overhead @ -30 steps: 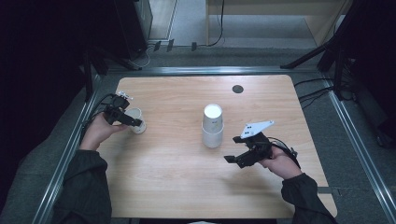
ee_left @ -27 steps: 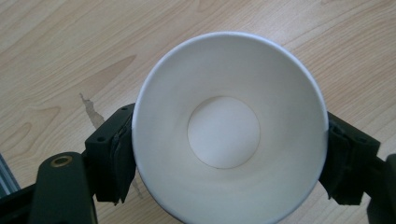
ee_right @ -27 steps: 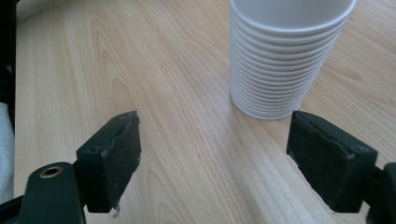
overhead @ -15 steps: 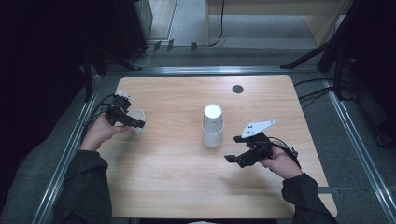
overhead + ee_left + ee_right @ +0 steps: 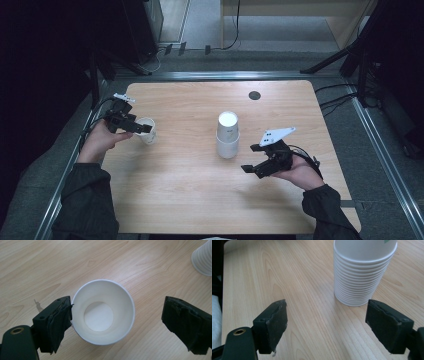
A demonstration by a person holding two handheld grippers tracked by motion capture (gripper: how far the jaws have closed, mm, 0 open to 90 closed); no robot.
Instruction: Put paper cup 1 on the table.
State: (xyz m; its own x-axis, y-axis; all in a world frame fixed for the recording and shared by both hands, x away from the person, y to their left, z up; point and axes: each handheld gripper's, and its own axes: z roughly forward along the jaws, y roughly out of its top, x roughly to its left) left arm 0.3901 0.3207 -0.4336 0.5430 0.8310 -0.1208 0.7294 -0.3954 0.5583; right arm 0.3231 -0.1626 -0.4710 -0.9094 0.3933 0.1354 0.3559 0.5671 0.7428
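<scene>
White paper cup (image 5: 103, 312) upright, empty, well left of cup stack (image 5: 228, 135); left gripper (image 5: 115, 322) jaws just opened, straddling it unclamped.

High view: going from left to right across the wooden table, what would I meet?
Left black handheld tool → single white paper cup → tall stack of white paper cups → right black handheld tool.

A lab-style recording bay: a wooden table (image 5: 190, 200) framed by metal rails (image 5: 220, 75), with dark equipment stands (image 5: 360, 65) and floor cables (image 5: 235, 30) behind the table.
</scene>
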